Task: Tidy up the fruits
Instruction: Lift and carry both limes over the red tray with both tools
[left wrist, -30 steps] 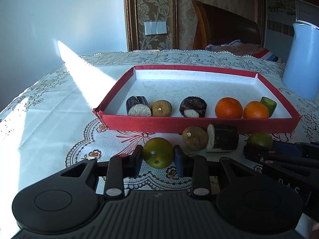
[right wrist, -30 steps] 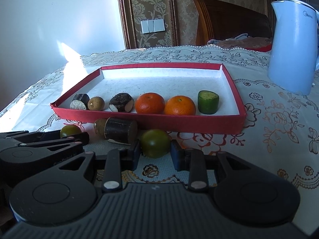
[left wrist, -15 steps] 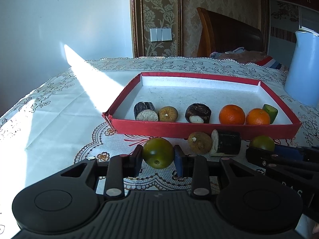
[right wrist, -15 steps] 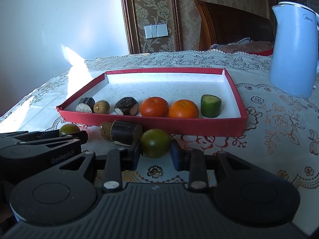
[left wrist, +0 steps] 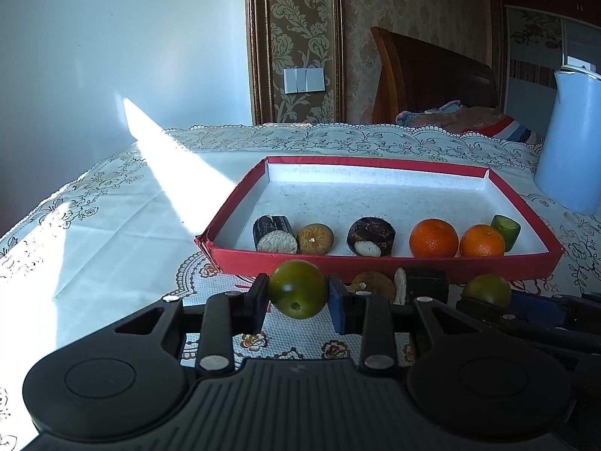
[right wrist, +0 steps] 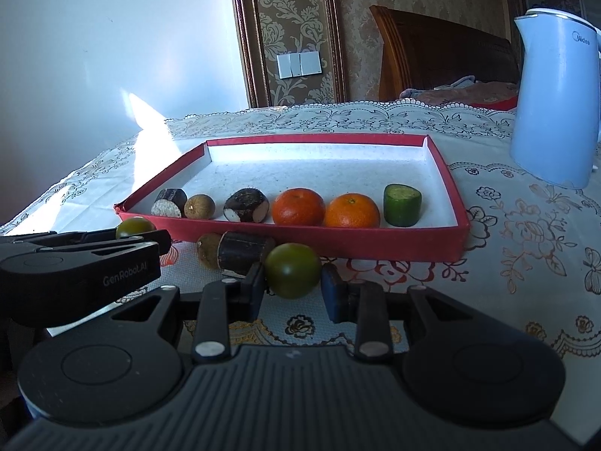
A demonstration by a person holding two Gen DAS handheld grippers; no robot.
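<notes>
the left gripper [left wrist: 298, 297] is clamped on a green round fruit [left wrist: 298, 288], held in front of the near wall of the red tray [left wrist: 375, 263]. the right gripper [right wrist: 293, 287] is clamped on a second green fruit [right wrist: 292, 270], also just short of the tray wall. the left tool's side reads "genrobot.ai" [right wrist: 126, 277]. inside the tray, along the near wall, sit two oranges [right wrist: 298, 206], a green cut piece [right wrist: 402, 205] and three dark or brown pieces. a brown fruit [right wrist: 206, 250] and a dark cut chunk [right wrist: 246, 253] lie touching on the lace tablecloth [right wrist: 526, 233]. the blue kettle [right wrist: 552, 97] reads "midea".
</notes>
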